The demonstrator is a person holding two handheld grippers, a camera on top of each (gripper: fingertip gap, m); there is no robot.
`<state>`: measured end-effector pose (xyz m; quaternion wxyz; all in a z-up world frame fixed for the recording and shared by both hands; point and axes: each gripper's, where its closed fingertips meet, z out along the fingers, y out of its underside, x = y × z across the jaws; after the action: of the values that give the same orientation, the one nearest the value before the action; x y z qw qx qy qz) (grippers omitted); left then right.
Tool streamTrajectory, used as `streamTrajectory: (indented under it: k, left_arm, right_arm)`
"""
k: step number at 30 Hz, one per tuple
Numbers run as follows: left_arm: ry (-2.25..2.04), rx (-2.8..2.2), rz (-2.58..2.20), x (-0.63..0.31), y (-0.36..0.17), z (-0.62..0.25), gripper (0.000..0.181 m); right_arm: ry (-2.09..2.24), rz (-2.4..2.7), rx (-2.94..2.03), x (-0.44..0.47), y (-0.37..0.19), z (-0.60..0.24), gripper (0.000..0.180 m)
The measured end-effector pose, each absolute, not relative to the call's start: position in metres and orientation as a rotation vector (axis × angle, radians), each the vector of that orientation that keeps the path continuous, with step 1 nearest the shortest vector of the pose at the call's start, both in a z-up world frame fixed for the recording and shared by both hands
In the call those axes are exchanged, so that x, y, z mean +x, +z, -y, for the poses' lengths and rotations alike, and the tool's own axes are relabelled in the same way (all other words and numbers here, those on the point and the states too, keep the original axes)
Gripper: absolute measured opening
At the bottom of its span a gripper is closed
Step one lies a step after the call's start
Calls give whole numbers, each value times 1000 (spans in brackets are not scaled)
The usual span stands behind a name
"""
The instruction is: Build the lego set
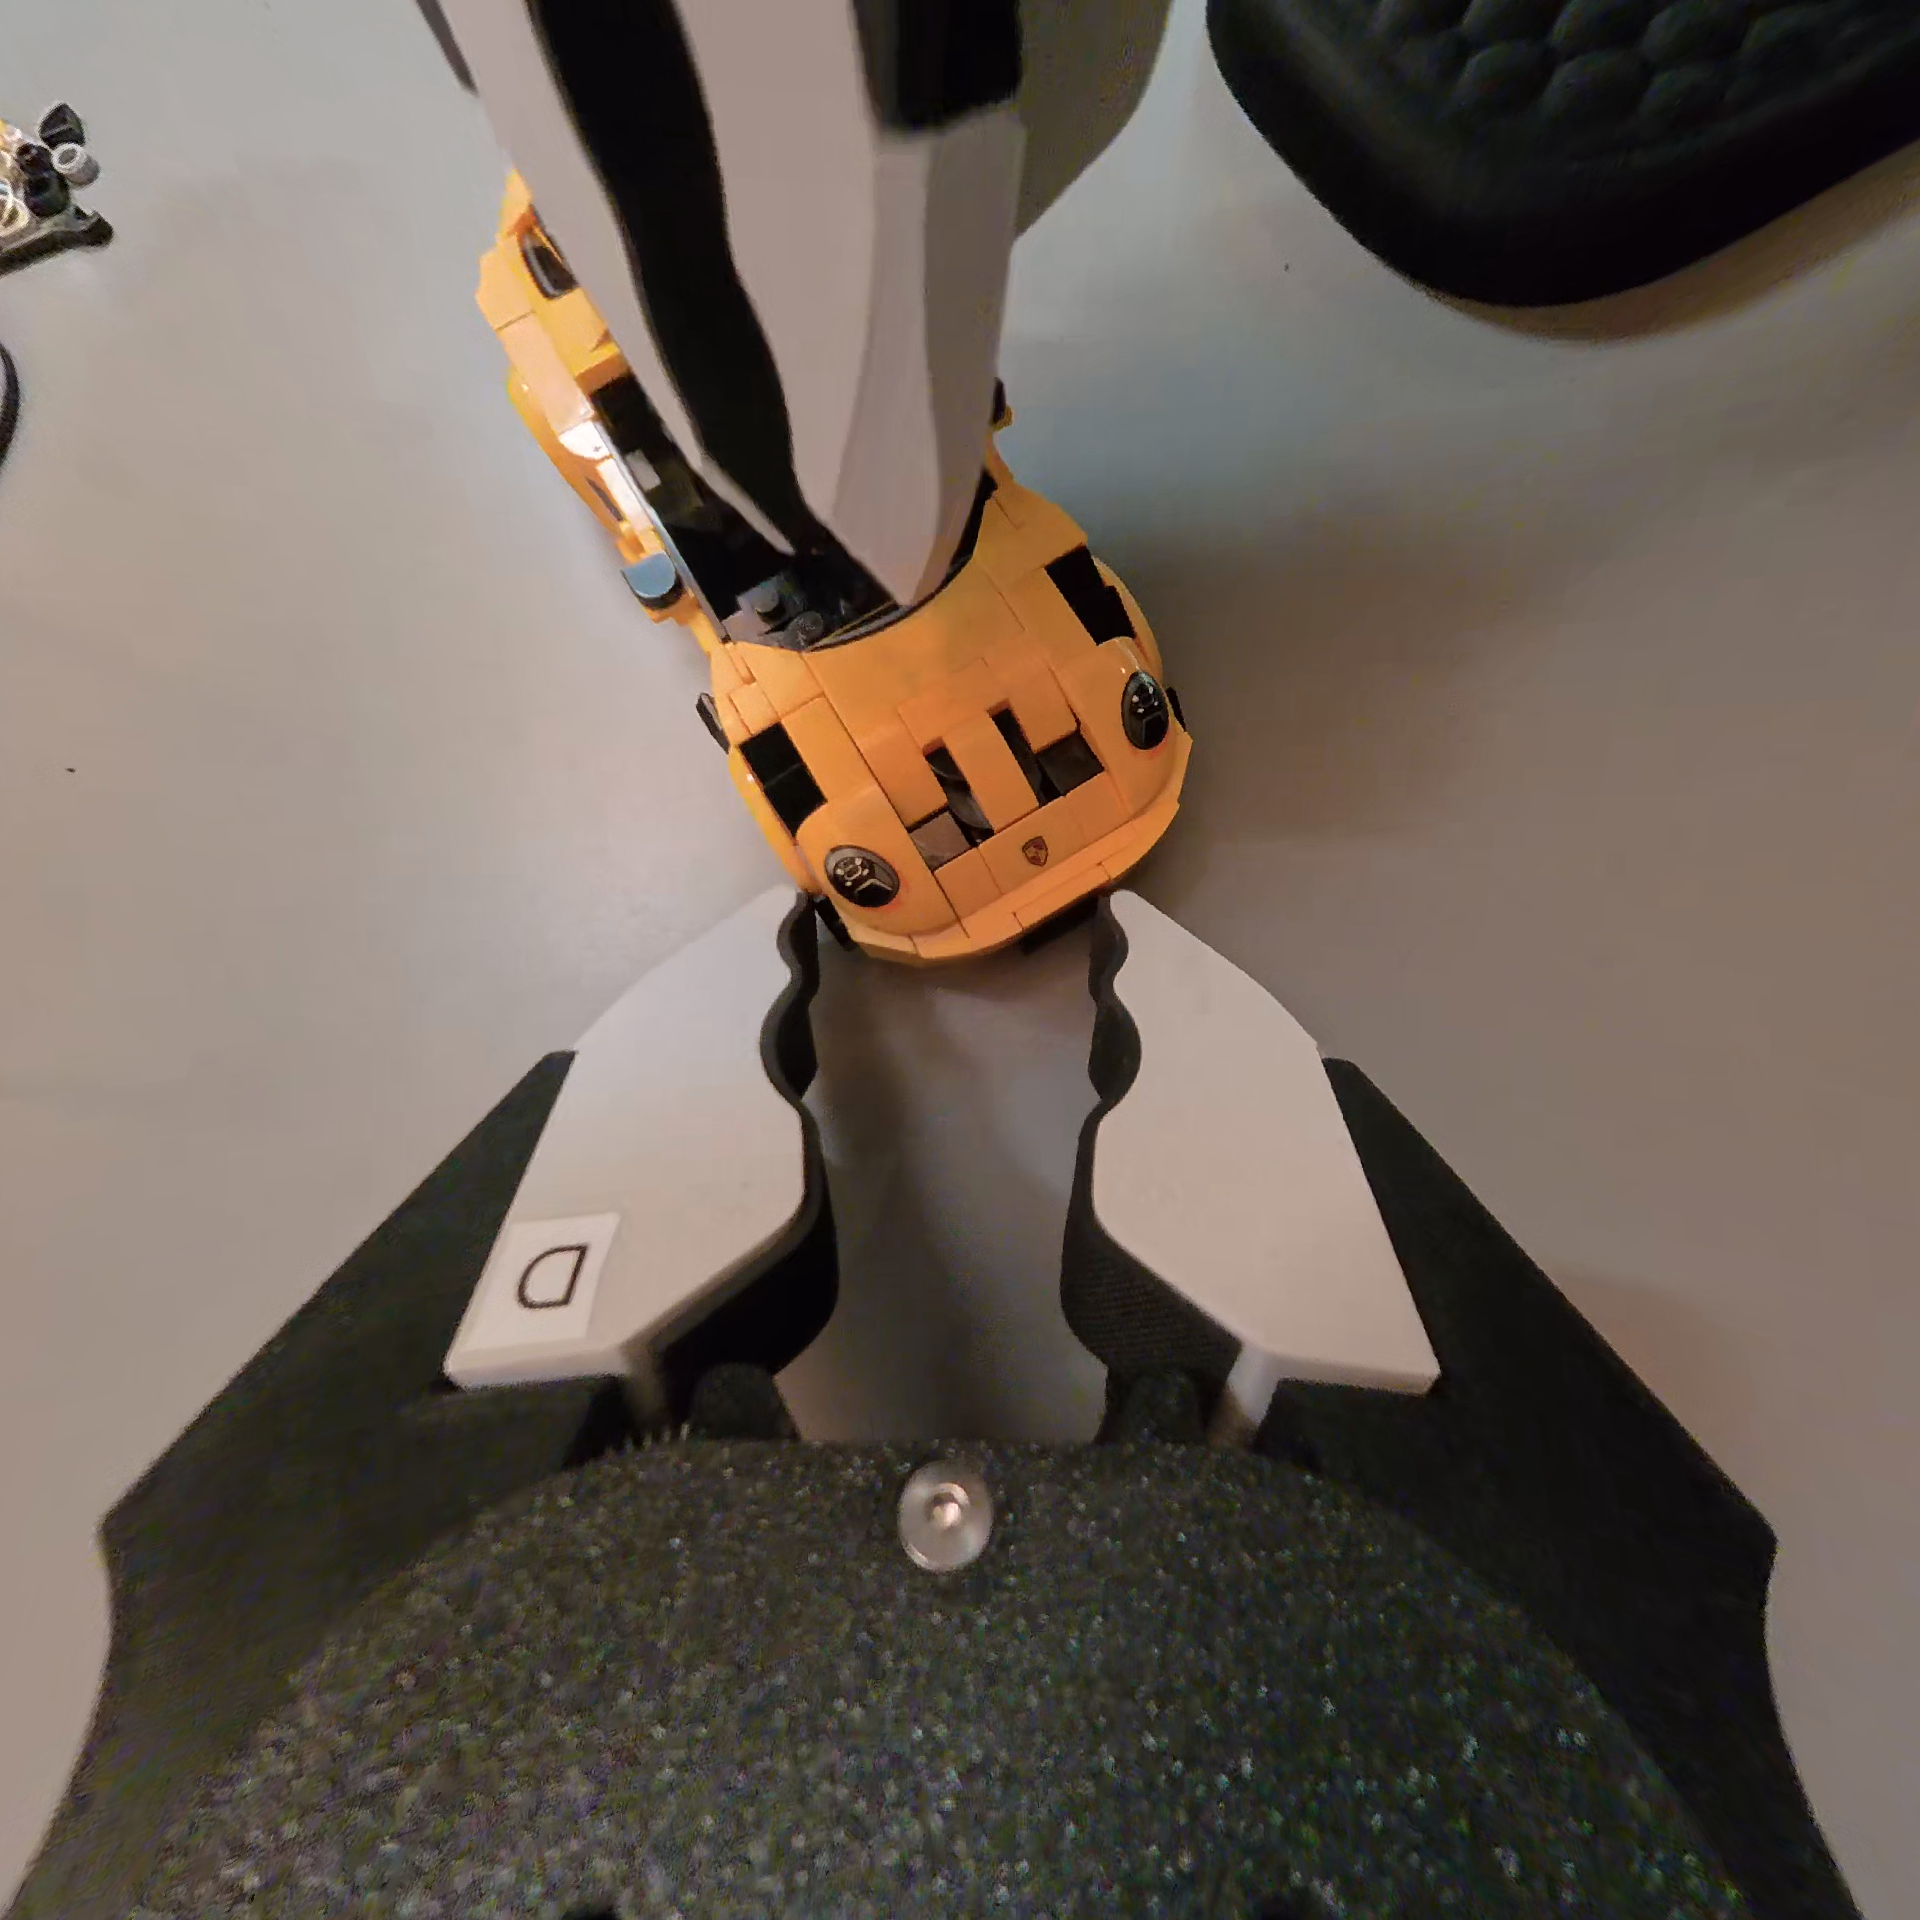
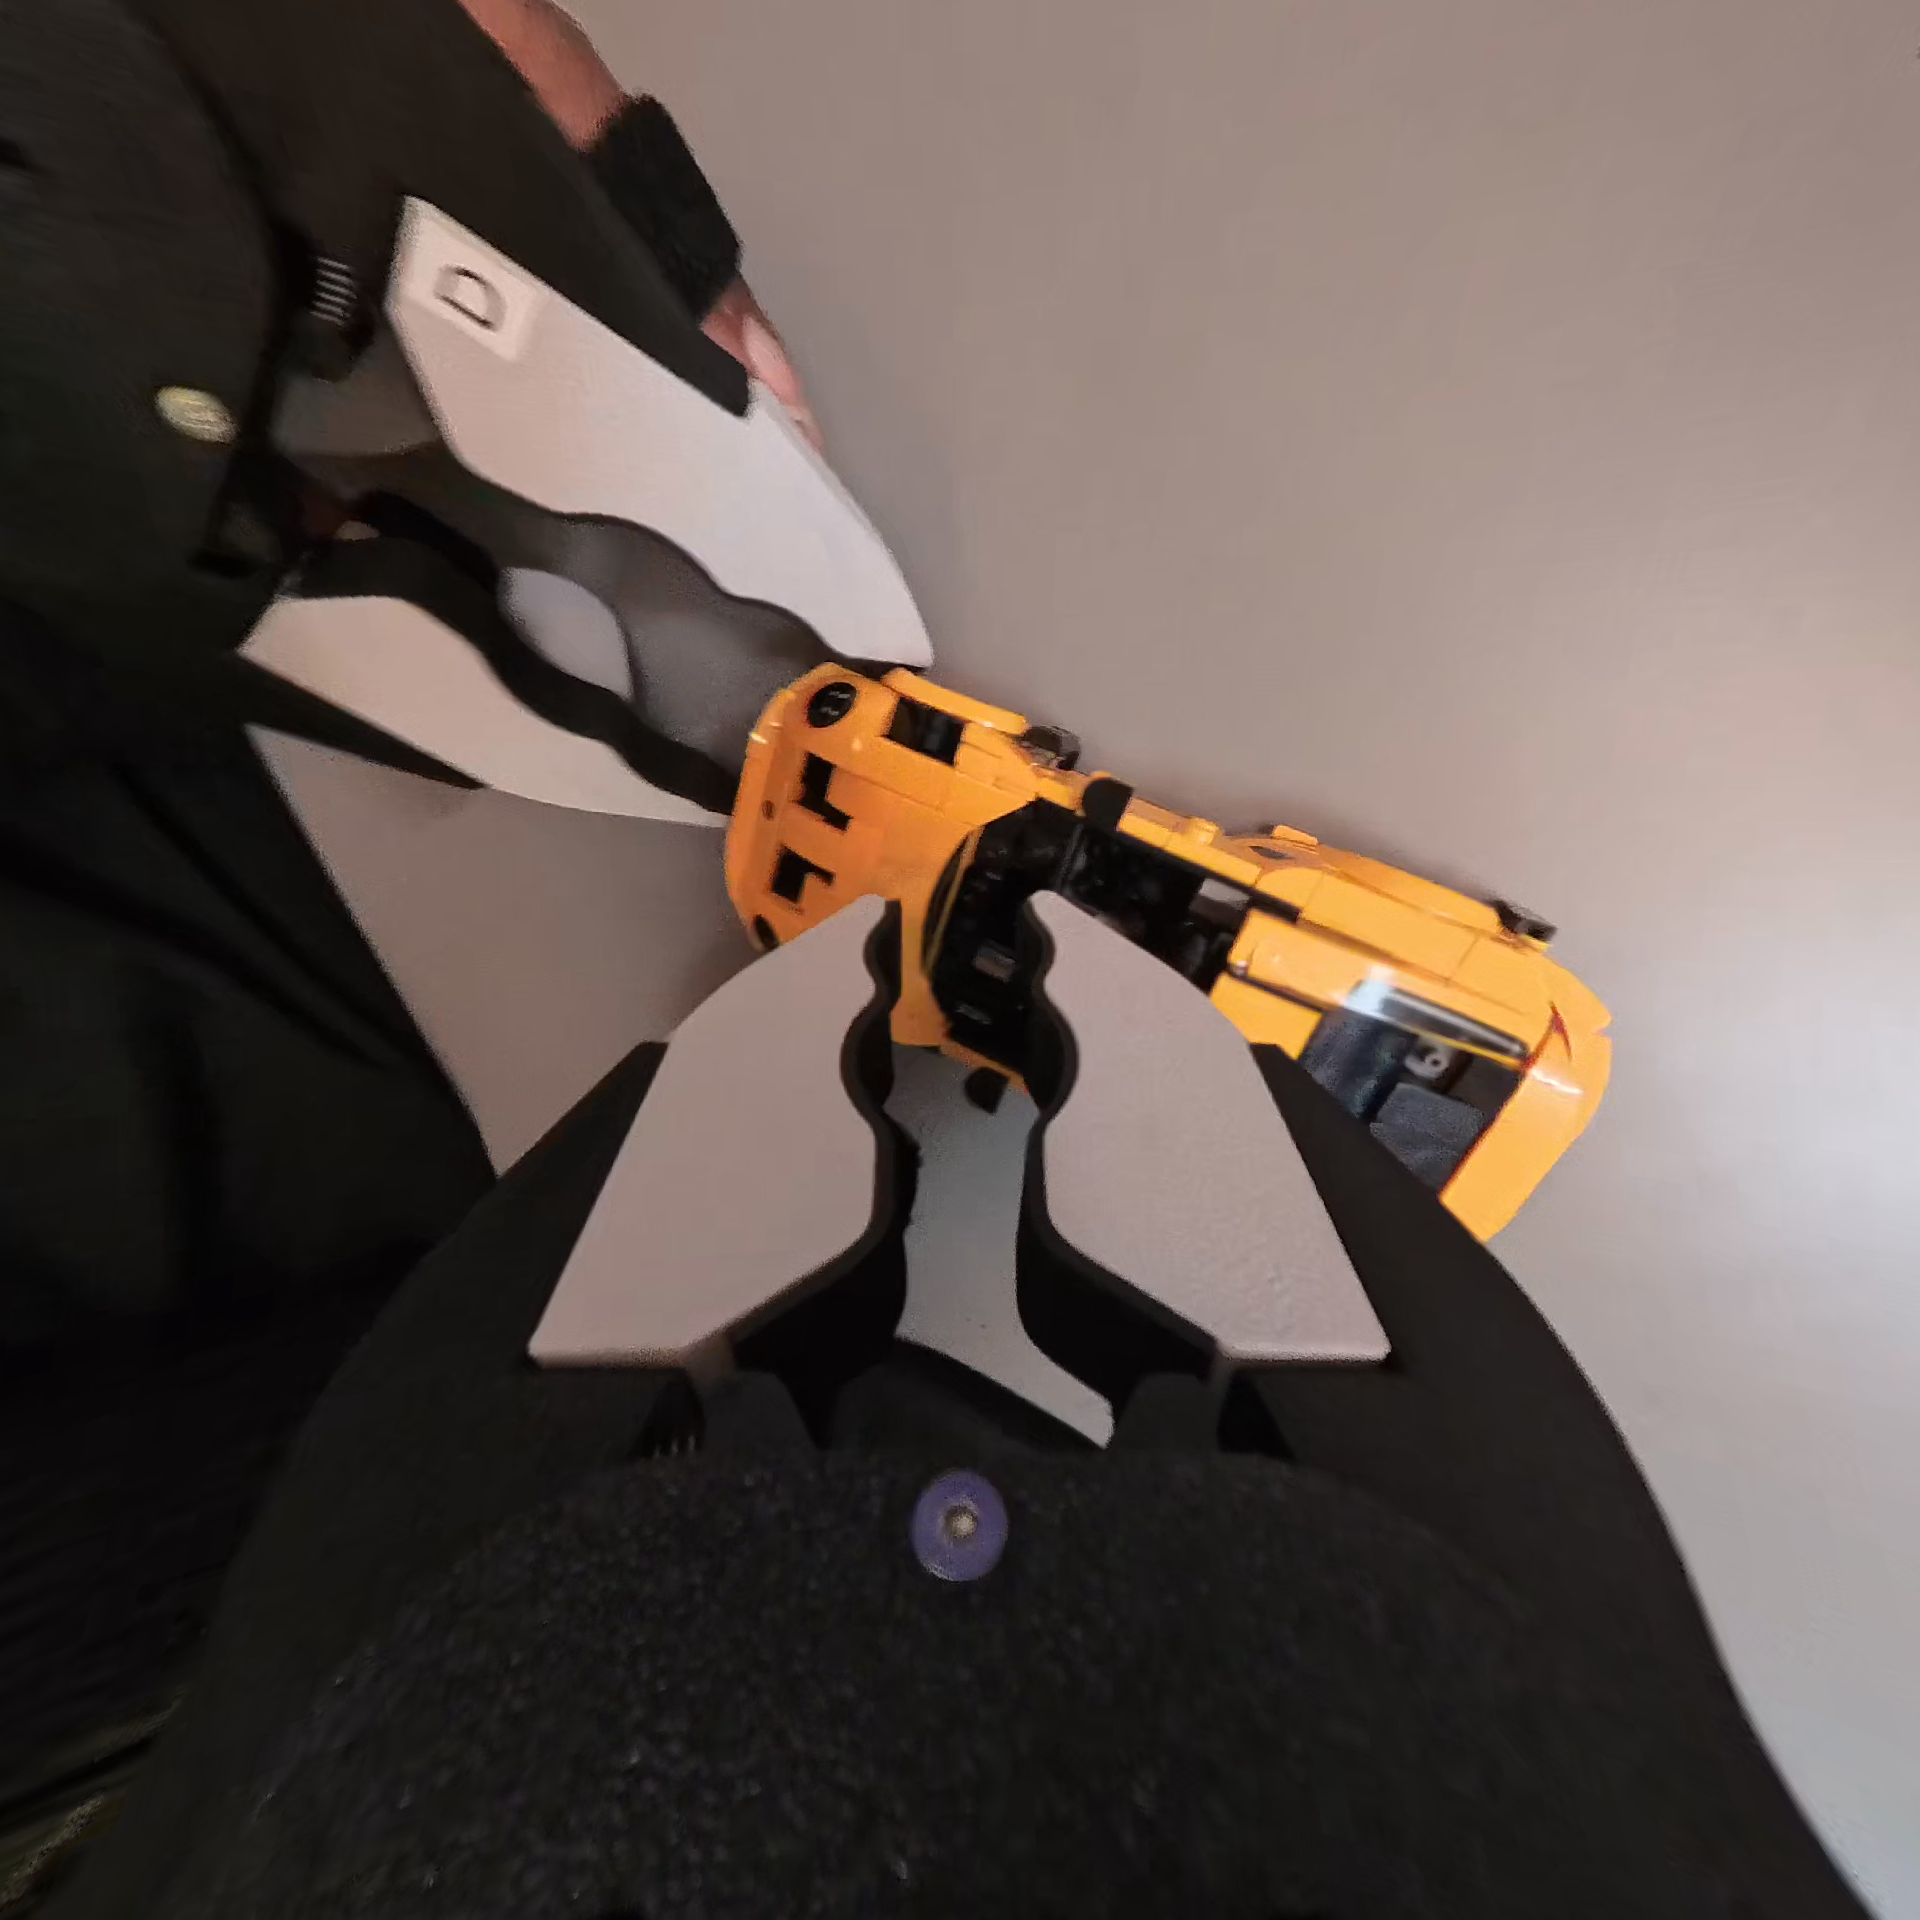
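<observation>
Yellow brick-built sports car [image 1: 966, 790] with black vents and an open black cockpit lies on the pale grey tabletop [image 1: 1558, 935]. At its nose, the left gripper [image 1: 951, 925] stands open, white fingertips [image 1: 1132, 935] flanking the bumper without clamping it. The right gripper [image 2: 956, 935] is closed on the car's cockpit section. A small heap of loose black parts [image 1: 47, 187] sits well apart. Pressing unevenly while the nose is unclamped would likely make the car pivot, or pop bricks loose.

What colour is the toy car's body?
Yellow-orange with black details; the toy car shows best in the left wrist view.
</observation>
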<state>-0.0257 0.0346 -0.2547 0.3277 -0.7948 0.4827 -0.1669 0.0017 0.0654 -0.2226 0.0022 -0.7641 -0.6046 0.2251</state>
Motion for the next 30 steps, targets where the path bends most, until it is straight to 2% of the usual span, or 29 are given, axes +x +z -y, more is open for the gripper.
streamTrajectory:
  k: [5,8,12,30]
  left_arm:
    - [-444,-2065,-1294,-20,-255,-29,48]
    - [-463,-2046,-1316,-15,-254,-24,44]
    - [-478,-2043,-1258,-14,-250,-31,50]
    - [-567,-2036,-1281,-4,-254,-30,50]
  right_arm:
    - [685,1871,-2267,16,-221,-60,34]
    - [687,1840,-2238,15,-227,-57,34]
    - [631,1825,-2256,10,-233,-64,32]
    - [765,1823,-2342,6,-235,-62,27]
